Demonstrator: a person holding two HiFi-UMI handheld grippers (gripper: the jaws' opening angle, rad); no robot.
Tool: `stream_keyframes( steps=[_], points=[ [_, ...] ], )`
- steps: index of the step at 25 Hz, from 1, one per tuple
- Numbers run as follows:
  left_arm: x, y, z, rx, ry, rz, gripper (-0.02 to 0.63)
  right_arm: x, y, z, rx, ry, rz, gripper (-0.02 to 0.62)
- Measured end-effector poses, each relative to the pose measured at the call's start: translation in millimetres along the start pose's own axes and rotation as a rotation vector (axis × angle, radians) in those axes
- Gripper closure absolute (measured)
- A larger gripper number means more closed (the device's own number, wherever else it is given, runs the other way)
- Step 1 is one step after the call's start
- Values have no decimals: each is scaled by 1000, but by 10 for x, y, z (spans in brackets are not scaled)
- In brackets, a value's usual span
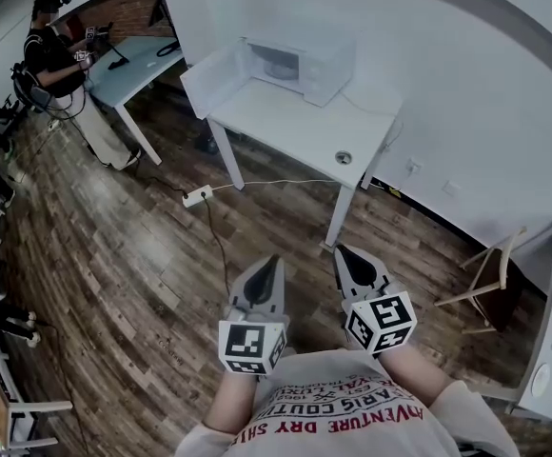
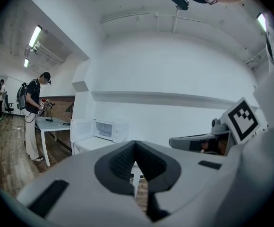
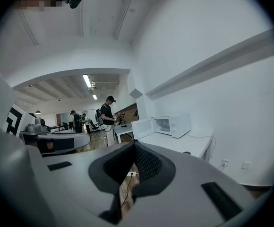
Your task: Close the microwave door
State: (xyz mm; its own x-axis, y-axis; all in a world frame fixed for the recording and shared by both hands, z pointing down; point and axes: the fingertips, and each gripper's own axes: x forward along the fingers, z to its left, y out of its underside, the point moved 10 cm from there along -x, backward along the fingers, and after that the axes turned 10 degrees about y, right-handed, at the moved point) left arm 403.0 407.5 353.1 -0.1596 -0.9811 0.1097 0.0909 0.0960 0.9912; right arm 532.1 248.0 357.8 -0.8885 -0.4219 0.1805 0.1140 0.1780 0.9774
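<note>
Well ahead of the left gripper [image 1: 270, 263] and the right gripper [image 1: 345, 251], a white microwave [image 1: 300, 63] sits at the far end of a white worktop [image 1: 290, 122], close to the wall. Its door [image 1: 214, 82] stands wide open, swung out to the left of the oven's mouth, so the dark cavity shows. Both grippers are held low and side by side near the person's chest, well apart from the microwave and touching nothing.

Seen from the left gripper's own view, its fingers [image 2: 120, 162] meet at their tips with nothing between them, and the microwave appears above and left of those tips, door ajar. The right gripper's fingers [image 3: 149, 163] are likewise pressed together at the tips and empty – the microwave lies above and to the right of them.

Between the fingers and the worktop stretches a dark wooden floor [image 1: 133, 255], where a white power strip [image 1: 197, 196] lies with its cable trailing. Far off to the left of the fingers, another person [image 1: 55, 55] stands at a second table.
</note>
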Motion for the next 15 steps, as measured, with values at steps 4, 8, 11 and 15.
stream_keyframes(
  steps=[4,8,11,15],
  points=[
    [-153,25,339,0,-27,-2,614,167,65,278,2,-8,13,583],
    [-330,68,657,-4,-35,8,614,336,141,559,23,-7,30,583],
    [-383,119,854,-25,-41,24,614,458,157,694,27,-5,38,583],
    [-336,183,1047,-52,-44,33,614,639,152,753,20,-5,47,583]
  ],
)
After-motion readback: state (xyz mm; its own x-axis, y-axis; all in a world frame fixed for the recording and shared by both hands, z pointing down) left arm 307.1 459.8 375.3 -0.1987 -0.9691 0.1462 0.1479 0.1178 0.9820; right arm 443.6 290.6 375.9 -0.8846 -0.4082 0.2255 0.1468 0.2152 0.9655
